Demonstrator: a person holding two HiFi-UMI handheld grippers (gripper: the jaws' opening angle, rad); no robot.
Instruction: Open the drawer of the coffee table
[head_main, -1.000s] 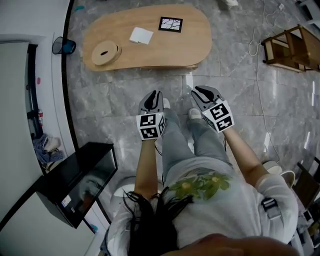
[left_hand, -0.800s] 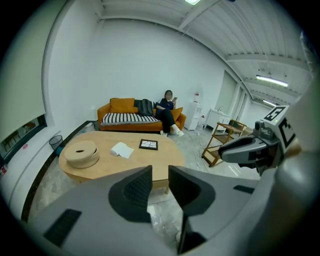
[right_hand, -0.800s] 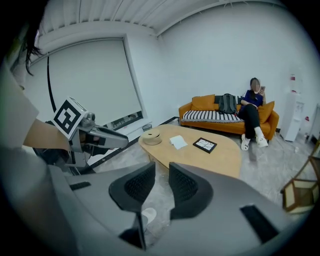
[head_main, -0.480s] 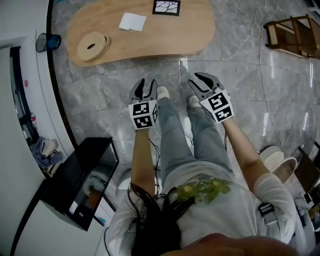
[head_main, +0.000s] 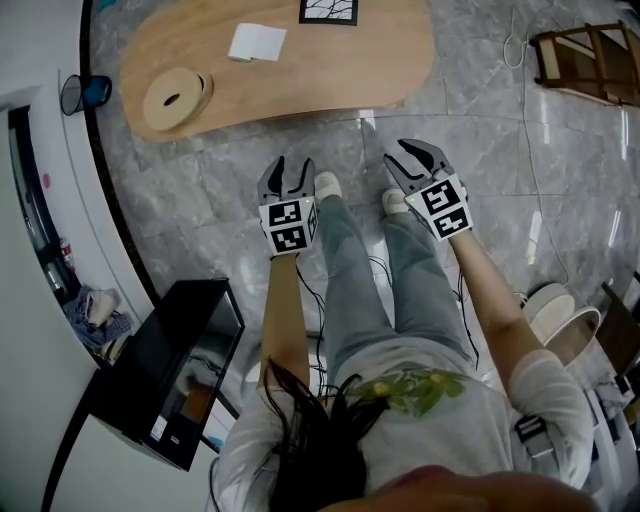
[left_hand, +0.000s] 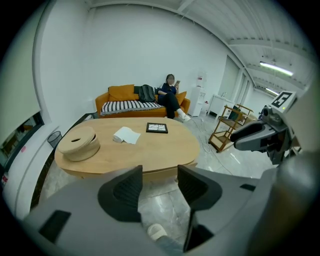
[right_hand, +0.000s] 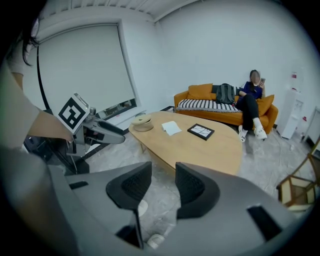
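The oval wooden coffee table stands on the grey marble floor ahead of my feet; I can make out no drawer front on its near side. My left gripper hangs over the floor short of the table's near edge. Its jaws are opening and nothing is between them. My right gripper is level with it on the right. Its jaws are also opening and hold nothing. Each gripper shows in the other's view: the right gripper and the left gripper.
On the tabletop lie a round wooden box, a white napkin and a black-framed picture. A black cabinet and a blue bin stand at the left, a wooden rack at the right. A person sits on an orange sofa beyond the table.
Both grippers' jaws have parted from nearly shut to open. The table has slid toward the top of the head view, and both grippers have sunk lower.
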